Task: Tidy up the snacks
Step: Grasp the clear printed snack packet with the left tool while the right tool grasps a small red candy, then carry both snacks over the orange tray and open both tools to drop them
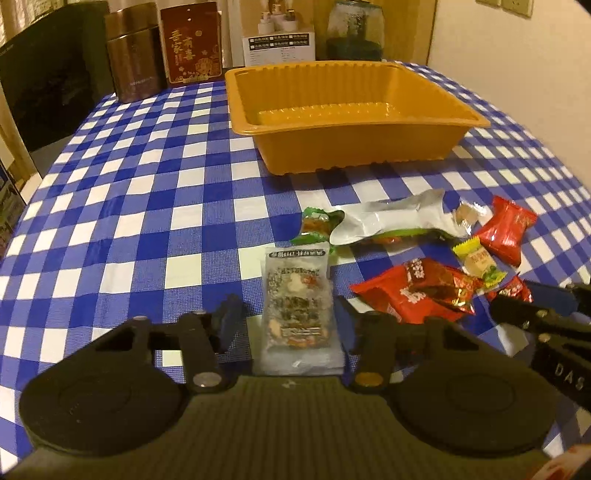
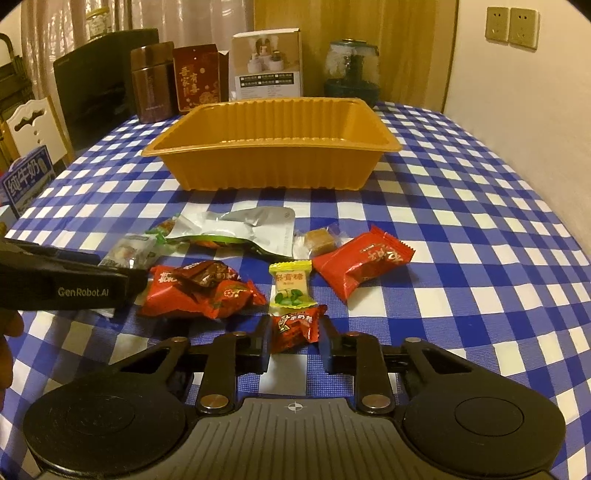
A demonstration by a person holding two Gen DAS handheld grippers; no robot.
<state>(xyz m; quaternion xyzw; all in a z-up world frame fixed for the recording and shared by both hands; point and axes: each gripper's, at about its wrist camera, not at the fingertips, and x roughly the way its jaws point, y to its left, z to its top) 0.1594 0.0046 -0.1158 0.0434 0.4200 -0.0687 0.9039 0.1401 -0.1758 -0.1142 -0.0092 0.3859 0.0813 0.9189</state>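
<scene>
Left wrist view: left tool point(image 1: 290, 319) low over the tabletop point(image 1: 147, 206), checked blue-white cloth. Fingers spread wide on either side of a clear nut-bar packet point(image 1: 295, 306); packet lies flat between them, gaps on both sides, not gripped. Orange plastic tray point(image 1: 354, 144) sits further back, nothing visible inside. Between tray and tool, a snack pile: silver pouch point(image 1: 395, 219) lying over a green wrapped snack point(image 1: 316, 225), large red packet point(image 1: 399, 299) with a dark red candy point(image 1: 439, 282) on top, yellow-green candy point(image 1: 480, 264), another red packet point(image 1: 506, 230) far right, small clear-wrapped brown candy point(image 1: 467, 216) just behind it. Right tool point(image 1: 532, 306) enters from the right edge, near a small red candy point(image 1: 511, 290). At the back edge: brown canister point(image 1: 135, 55), red box point(image 1: 192, 44), white box point(image 1: 279, 48), glass jar point(image 1: 354, 31).

Right wrist view: right tool point(image 2: 293, 332) fingers at medium width, flanking the small red candy point(image 2: 295, 326); contact on either side unclear, candy rests on the tabletop point(image 2: 461, 221). Left tool point(image 2: 114, 280) comes in from the left, its tip over the clear nut-bar packet point(image 2: 129, 253). Yellow-green candy point(image 2: 291, 284) just beyond the small red one. Large red packet point(image 2: 199, 295) left of centre, other red packet point(image 2: 364, 264) right, silver pouch point(image 2: 240, 229) behind, orange plastic tray point(image 2: 273, 166) beyond the pile. Blue milk carton point(image 2: 27, 181) at the left edge.
</scene>
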